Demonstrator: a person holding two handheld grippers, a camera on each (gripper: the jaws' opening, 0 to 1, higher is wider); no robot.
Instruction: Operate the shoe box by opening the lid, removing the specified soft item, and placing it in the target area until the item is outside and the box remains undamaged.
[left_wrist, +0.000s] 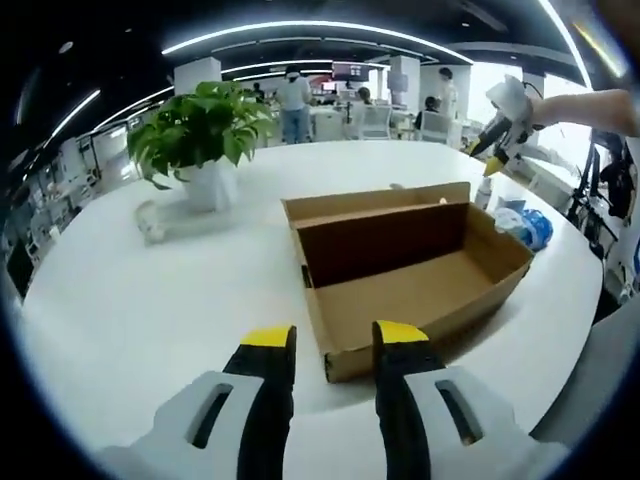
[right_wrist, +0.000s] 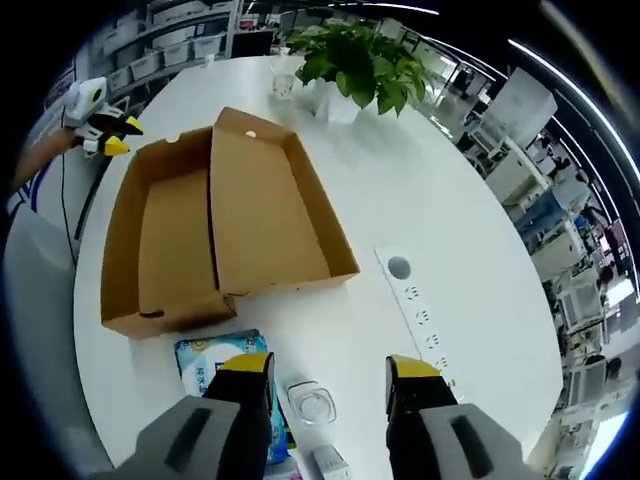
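The brown cardboard shoe box (left_wrist: 405, 275) lies open on the white round table (left_wrist: 150, 310), its lid folded back, and I see nothing inside it. In the right gripper view the box (right_wrist: 215, 225) spreads out as two empty halves. A soft blue-and-white pack (right_wrist: 220, 362) lies on the table just outside the box's near end, partly under my right gripper's left finger. The same pack (left_wrist: 528, 227) shows beyond the box. My right gripper (right_wrist: 325, 372) hovers open above the table. My left gripper (left_wrist: 335, 340) is open and empty before the box's near corner.
A potted green plant (left_wrist: 205, 130) in a white pot stands at the table's far side with a small glass (left_wrist: 150, 222) beside it. A clear glass piece (right_wrist: 310, 405) and a white power strip (right_wrist: 420, 320) lie below my right gripper. People and desks fill the background.
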